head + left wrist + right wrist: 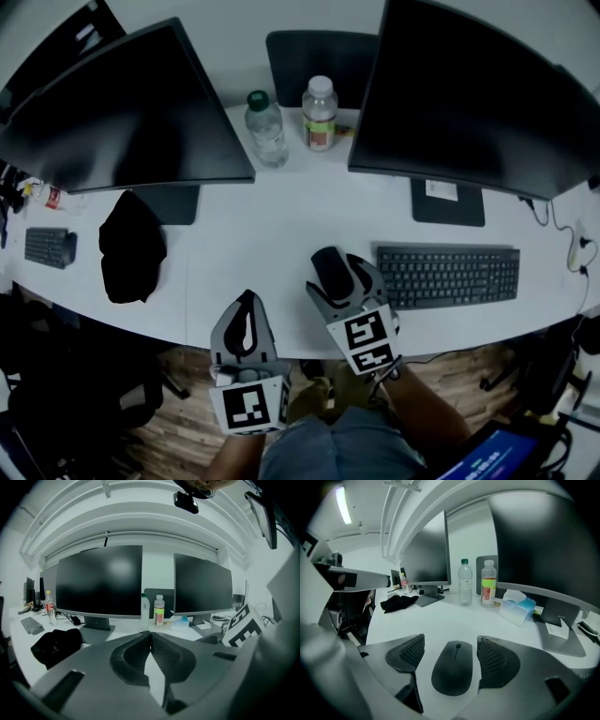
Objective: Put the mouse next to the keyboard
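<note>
The black mouse [328,270] lies flat on the white table [253,244], just left of the black keyboard [448,274]. My right gripper [339,279] stands open around it, one jaw on each side. In the right gripper view a strip of white table shows between the mouse [452,667] and each ribbed pad [494,660] of my right gripper [450,641], so neither pad presses on it. My left gripper [246,302] hangs at the table's front edge, left of the mouse. In its own view the left gripper [150,633] is shut, tips together, with nothing held.
Two dark monitors [141,108] [469,94] stand at the back with two water bottles [266,128] [320,112] between them. A black cloth [131,246] lies at the left, a small keyboard [49,247] beyond it. A tissue box [516,607] sits near the right monitor's base.
</note>
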`<action>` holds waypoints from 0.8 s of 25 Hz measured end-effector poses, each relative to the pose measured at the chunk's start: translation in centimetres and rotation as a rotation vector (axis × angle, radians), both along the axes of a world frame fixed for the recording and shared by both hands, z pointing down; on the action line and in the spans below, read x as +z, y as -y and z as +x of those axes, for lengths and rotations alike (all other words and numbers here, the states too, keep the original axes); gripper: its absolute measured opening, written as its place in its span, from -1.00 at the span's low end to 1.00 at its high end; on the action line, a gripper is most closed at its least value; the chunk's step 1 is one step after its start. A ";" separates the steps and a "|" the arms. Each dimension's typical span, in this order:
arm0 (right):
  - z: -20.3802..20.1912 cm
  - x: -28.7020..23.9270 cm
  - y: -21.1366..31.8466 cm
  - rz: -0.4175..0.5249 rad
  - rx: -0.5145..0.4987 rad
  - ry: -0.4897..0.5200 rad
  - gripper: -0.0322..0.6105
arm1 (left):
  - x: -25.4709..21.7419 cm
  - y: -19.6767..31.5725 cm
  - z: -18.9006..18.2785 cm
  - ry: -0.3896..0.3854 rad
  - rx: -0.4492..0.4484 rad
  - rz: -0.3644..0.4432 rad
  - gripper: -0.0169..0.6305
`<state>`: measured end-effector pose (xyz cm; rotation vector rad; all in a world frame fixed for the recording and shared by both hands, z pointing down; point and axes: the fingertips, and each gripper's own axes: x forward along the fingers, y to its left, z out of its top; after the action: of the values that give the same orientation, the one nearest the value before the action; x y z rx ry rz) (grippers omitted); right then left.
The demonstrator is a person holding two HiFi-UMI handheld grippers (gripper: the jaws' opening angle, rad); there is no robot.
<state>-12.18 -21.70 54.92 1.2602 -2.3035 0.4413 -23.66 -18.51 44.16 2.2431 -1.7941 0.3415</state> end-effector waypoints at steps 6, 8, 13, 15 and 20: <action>0.4 3.1 -0.1 -0.088 -0.005 -0.056 0.28 | 2.1 0.5 0.0 0.001 -0.011 -0.052 -0.93; 0.2 3.5 0.1 -0.096 -0.015 -0.084 0.29 | 2.6 0.7 0.0 0.001 -0.017 -0.064 -0.93; -0.2 4.5 0.7 -0.159 -0.013 -0.118 0.32 | 3.1 1.2 -0.2 0.023 -0.023 -0.057 -0.93; -0.3 5.0 0.8 -0.198 -0.011 -0.122 0.33 | 3.1 1.3 -0.4 0.022 -0.032 -0.060 -0.93; -0.3 6.0 1.1 -0.281 0.011 -0.139 0.35 | 2.8 2.0 -1.1 0.014 -0.066 -0.053 -0.93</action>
<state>-12.51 -22.79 60.89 1.1282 -2.0370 0.6359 -24.80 -20.48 46.94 2.1453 -1.8394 0.3877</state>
